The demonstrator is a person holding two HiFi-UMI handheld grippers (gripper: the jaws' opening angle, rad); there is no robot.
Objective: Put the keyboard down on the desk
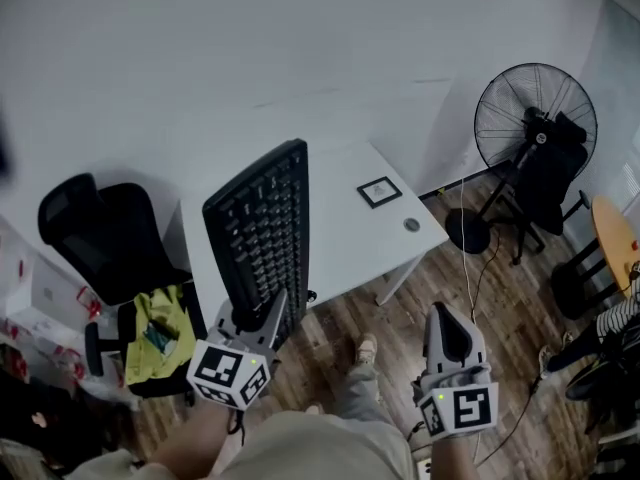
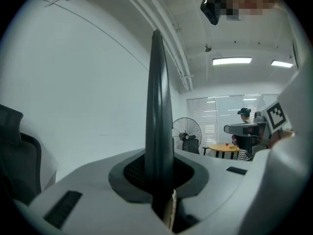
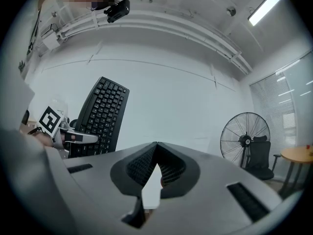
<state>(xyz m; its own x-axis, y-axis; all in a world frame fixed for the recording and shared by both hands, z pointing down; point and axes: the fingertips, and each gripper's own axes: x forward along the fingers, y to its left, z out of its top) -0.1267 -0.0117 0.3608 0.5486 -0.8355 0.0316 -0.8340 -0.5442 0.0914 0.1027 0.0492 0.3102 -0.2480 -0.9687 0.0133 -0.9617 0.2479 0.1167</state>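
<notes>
My left gripper (image 1: 262, 320) is shut on the near end of a black keyboard (image 1: 262, 230). The keyboard hangs in the air, tilted up, its far end over the white desk (image 1: 345, 233). In the left gripper view its thin dark edge (image 2: 157, 106) rises straight up from between the closed jaws. From the right gripper view, the keyboard (image 3: 100, 116) shows at the left with its keys facing me, and the left gripper (image 3: 73, 137) grips its lower end. My right gripper (image 1: 447, 320) hangs lower at the right over the wooden floor, shut and holding nothing, its tips (image 3: 156, 144) meeting.
A small black-framed square (image 1: 379, 191) and a grey disc (image 1: 412, 225) lie on the desk's right part. A black office chair (image 1: 100, 238) with a yellow cloth (image 1: 160, 333) stands at the left. A standing fan (image 1: 535, 118) and a round wooden table (image 1: 615, 238) are at the right.
</notes>
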